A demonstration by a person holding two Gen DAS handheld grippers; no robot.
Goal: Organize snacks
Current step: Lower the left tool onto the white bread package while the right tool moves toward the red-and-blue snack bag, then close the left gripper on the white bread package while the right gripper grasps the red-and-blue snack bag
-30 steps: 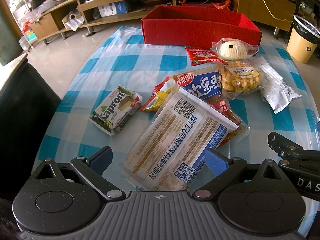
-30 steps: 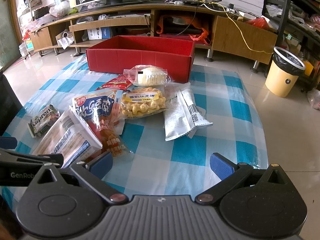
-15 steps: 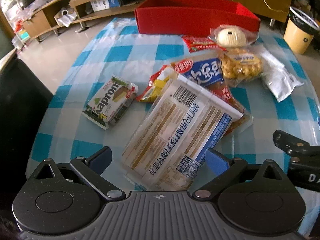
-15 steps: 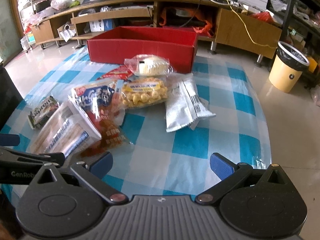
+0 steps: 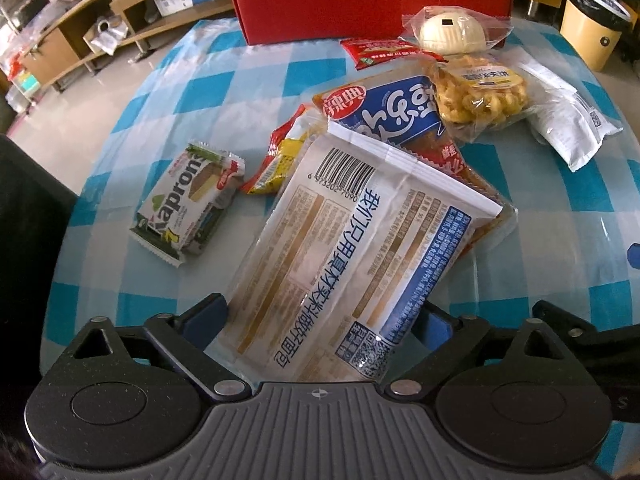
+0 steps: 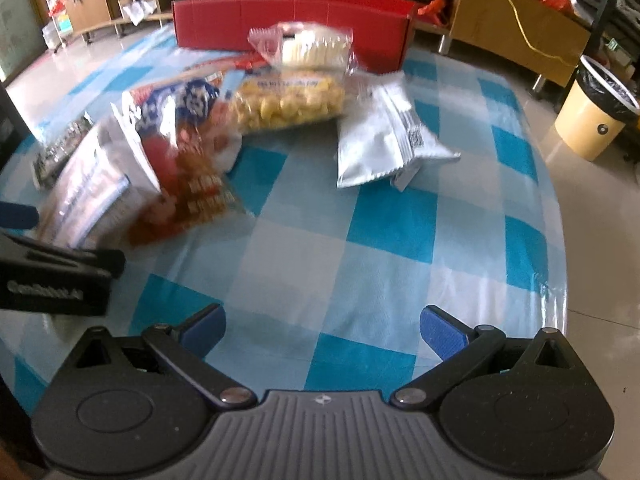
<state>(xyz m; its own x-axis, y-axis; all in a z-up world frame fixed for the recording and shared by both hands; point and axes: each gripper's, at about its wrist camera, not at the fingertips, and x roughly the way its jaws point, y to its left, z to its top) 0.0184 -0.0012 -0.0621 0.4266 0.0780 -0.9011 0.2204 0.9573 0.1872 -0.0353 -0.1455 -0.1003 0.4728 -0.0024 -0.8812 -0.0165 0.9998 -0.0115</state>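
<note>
White plastic of the long biscuit packet now fills more of the left wrist view than one second ago: the left gripper has come closer, and the near end of the packet now lies between its two blue fingers. The jaws stand wide apart; whether the pads touch the packet I cannot tell. The right wrist view is now blurred, and the snacks look nearer than before. The right gripper is spread wide and has hold of nothing; it hangs over the bare checked cloth near the front edge of the table.

The packet lies near the front edge of the table, its far end resting on a blue and red bag. The red box stands at the back edge of the table; its inside is not visible. A yellow bin stands on the floor to the right.
</note>
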